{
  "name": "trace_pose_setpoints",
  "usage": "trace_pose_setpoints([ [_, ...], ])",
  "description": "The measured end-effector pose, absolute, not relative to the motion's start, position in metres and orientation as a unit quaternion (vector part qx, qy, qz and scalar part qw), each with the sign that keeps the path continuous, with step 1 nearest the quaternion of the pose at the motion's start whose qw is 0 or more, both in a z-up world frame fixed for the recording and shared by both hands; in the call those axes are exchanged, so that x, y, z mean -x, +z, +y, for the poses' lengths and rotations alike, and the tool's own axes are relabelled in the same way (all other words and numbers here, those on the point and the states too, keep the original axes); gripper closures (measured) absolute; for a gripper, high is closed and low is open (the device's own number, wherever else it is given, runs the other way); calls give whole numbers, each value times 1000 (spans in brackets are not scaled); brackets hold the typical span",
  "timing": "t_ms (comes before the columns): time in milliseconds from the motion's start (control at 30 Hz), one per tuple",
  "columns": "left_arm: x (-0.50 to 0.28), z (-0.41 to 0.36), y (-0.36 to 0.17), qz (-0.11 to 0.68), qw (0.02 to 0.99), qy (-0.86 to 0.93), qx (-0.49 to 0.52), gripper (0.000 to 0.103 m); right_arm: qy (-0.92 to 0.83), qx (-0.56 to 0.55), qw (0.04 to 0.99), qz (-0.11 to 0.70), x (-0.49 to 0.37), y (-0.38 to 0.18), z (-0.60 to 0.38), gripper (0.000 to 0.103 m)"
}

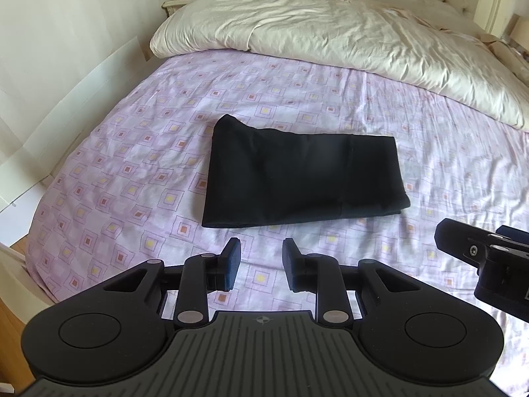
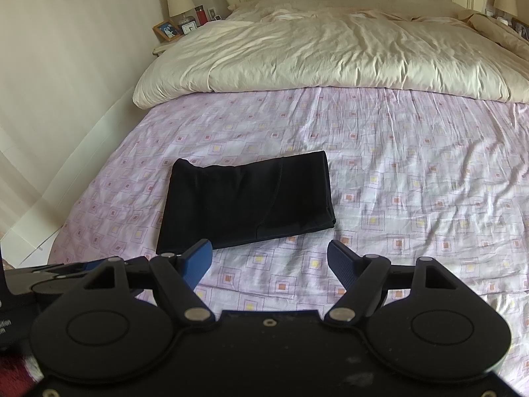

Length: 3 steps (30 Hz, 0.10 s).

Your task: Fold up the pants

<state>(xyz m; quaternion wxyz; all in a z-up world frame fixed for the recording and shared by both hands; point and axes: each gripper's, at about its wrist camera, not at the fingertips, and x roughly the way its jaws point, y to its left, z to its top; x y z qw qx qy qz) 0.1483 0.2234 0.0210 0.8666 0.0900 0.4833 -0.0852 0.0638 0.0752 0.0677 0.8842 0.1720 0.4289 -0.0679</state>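
Left wrist: folded pants lie just beyond the empty left gripper.

Soft daylight, sharp focus, fisheye-bent edges

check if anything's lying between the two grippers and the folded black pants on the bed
Nothing visible does. Only bare patterned sheet lies between the left gripper, the right gripper and the folded black pants. The duvet sits beyond the pants.

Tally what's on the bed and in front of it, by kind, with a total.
Folded black pants: 1
Cream duvet: 1
Grippers: 2, left gripper and right gripper, both empty with jaws apart
Total: 4
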Motion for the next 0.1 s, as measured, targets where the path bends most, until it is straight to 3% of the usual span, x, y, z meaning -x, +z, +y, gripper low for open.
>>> trace_pose_setpoints([
  [100,-148,222,20,484,866,-85,-90,76,-68,-172,884,430,-65,67,75,22],
])
